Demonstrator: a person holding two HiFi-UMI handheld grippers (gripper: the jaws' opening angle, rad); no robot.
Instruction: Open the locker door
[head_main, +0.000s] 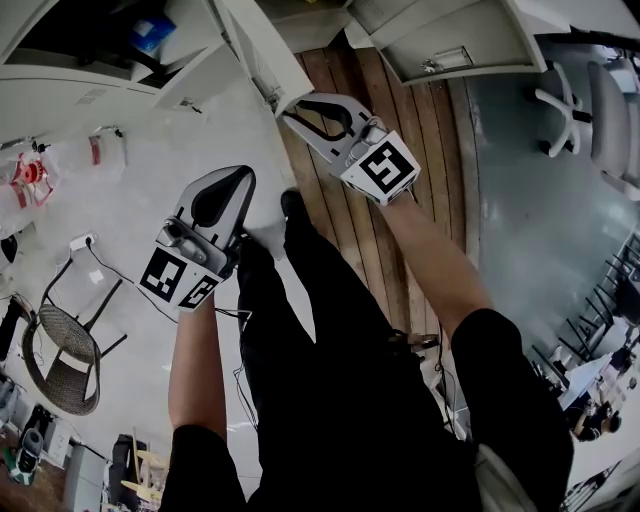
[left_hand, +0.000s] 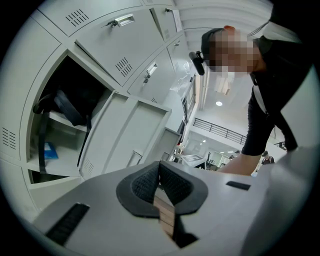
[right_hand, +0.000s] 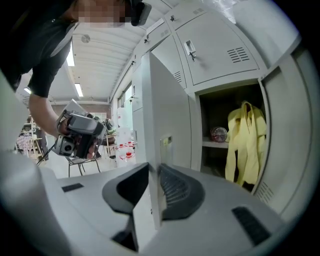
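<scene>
The locker door (right_hand: 167, 110), already swung wide, is clamped by its edge in the right gripper (right_hand: 155, 182), at twelve o'clock from the person. A yellow garment (right_hand: 245, 142) is exposed at three o'clock. The left gripper (left_hand: 160, 180) is held closed and empty. Little is judged left to do.

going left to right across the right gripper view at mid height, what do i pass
left gripper → locker door, swung open → glass ball on the shelf inside → yellow garment hanging in the locker
</scene>
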